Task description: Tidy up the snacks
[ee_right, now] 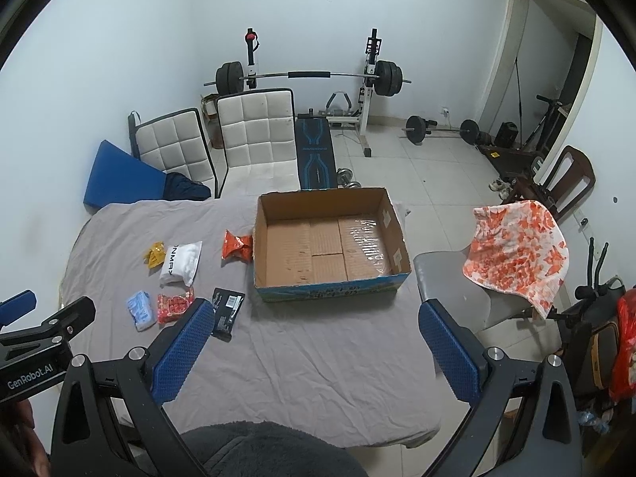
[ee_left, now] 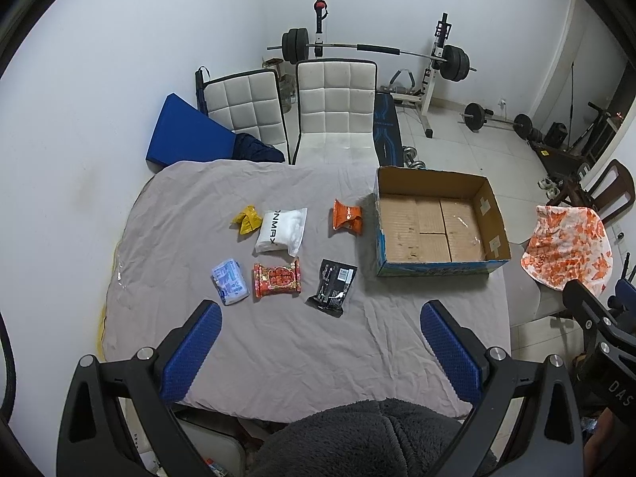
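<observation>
Several snack packs lie on the grey-covered table (ee_left: 278,342): a yellow pack (ee_left: 247,219), a white pouch (ee_left: 282,231), an orange bag (ee_left: 347,218), a pale blue pack (ee_left: 229,281), a red pack (ee_left: 277,278) and a black pack (ee_left: 333,287). An open cardboard box (ee_left: 439,224), empty inside, stands at the table's right. My left gripper (ee_left: 320,322) hovers open over the near part of the table, short of the packs. My right gripper (ee_right: 316,320) is open too, near the box (ee_right: 330,238); its left finger overlaps the black pack (ee_right: 227,310).
Two white padded chairs (ee_left: 336,107) stand behind the table, with a blue pad (ee_left: 187,135) against the wall. A barbell rack (ee_right: 310,79) and weights fill the back. A chair with an orange-patterned cloth (ee_right: 516,254) stands to the right. Dark fleece clothing (ee_left: 373,437) fills the bottom.
</observation>
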Demonstrator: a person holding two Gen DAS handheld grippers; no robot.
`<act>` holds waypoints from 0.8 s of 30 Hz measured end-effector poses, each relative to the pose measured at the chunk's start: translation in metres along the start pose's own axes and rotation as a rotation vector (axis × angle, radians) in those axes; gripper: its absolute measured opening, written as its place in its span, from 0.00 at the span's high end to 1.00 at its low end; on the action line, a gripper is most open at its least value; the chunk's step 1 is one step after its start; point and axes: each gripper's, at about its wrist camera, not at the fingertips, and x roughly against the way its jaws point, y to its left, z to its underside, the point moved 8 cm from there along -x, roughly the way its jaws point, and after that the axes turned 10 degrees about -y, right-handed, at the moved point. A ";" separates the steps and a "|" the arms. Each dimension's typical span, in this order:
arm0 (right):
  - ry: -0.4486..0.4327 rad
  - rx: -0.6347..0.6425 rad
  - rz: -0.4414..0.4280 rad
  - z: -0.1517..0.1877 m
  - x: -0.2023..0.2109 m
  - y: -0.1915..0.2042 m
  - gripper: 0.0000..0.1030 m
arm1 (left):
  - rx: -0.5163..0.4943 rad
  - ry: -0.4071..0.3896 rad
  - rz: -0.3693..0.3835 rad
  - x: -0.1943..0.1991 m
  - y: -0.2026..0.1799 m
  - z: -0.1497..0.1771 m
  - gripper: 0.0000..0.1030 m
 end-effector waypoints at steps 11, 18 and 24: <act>-0.004 0.002 -0.004 0.001 0.000 0.001 0.00 | 0.004 -0.013 -0.006 0.003 -0.001 0.003 0.00; -0.009 0.003 -0.007 -0.002 0.001 0.000 0.00 | 0.007 -0.023 -0.005 0.004 -0.002 0.005 0.00; -0.014 0.001 -0.012 -0.004 0.002 -0.001 0.00 | 0.008 -0.024 -0.006 0.004 -0.002 0.004 0.00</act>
